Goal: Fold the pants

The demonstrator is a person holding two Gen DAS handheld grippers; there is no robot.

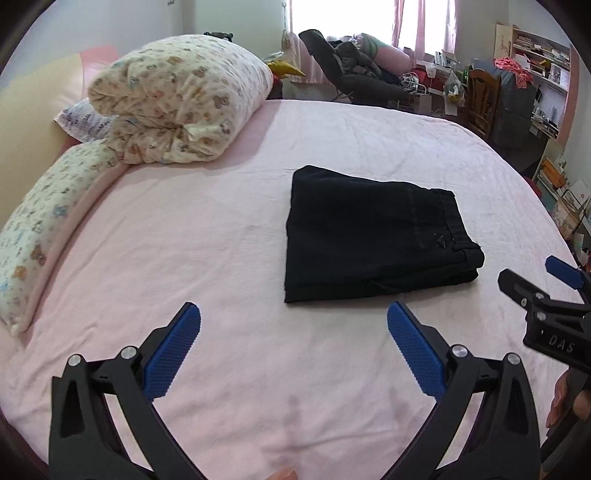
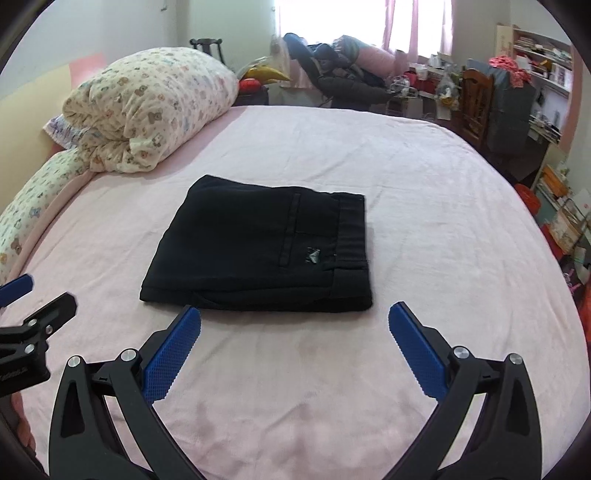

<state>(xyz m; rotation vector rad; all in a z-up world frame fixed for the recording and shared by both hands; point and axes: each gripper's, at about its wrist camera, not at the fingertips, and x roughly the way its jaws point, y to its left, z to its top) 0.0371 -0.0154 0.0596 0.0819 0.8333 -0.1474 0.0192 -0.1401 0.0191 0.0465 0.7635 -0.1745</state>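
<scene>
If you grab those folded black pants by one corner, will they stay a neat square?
Probably not. The pants are soft cloth stacked in loose layers, so they would likely droop and unfold. Pushed, they might bunch on the fuzzy pink blanket. The thicker waistband looks the firmest part.

A lived-in home bedroom. Wide bed (image 2: 424, 206) under a pink sheet, with a rolled teddy-print quilt (image 2: 151, 107) and a matching long pillow (image 1: 40, 229) along the head end. Bright window with pink curtains (image 1: 424, 22) behind. Dark reclining chair (image 1: 354, 74) heaped with clothes, wooden chair (image 1: 484, 99) at a cluttered desk, wall shelves (image 1: 543, 59) packed with books and papers on the right.
</scene>
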